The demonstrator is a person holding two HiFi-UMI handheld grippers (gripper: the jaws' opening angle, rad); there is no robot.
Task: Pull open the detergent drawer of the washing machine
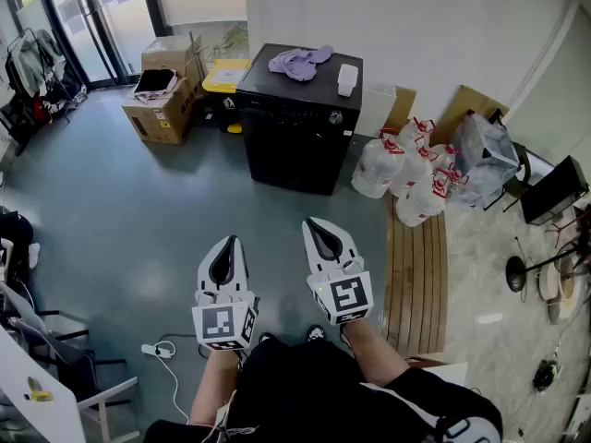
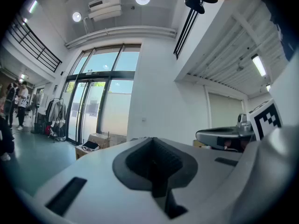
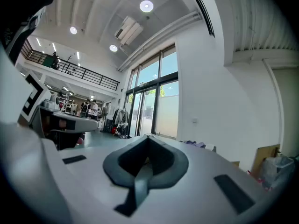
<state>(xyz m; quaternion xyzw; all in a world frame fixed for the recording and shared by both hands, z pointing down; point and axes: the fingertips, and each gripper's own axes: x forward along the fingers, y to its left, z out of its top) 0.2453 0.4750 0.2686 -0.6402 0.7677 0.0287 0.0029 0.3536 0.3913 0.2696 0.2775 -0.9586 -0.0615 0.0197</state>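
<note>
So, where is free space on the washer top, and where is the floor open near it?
The washer top is bare along its front strip, in front of the cloth and beside the white item. The floor is open before the washer, up to the boxes at left. It is crowded at right, where the jugs stand.

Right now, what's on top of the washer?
A purple cloth and a small white object lie on the washer. Anything under the cloth is hidden.

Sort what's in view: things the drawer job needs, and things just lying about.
For the job: washing machine, left gripper, right gripper, both shut and empty.
Lying about: purple cloth on the machine, cardboard boxes, white bags, power strip.
</note>
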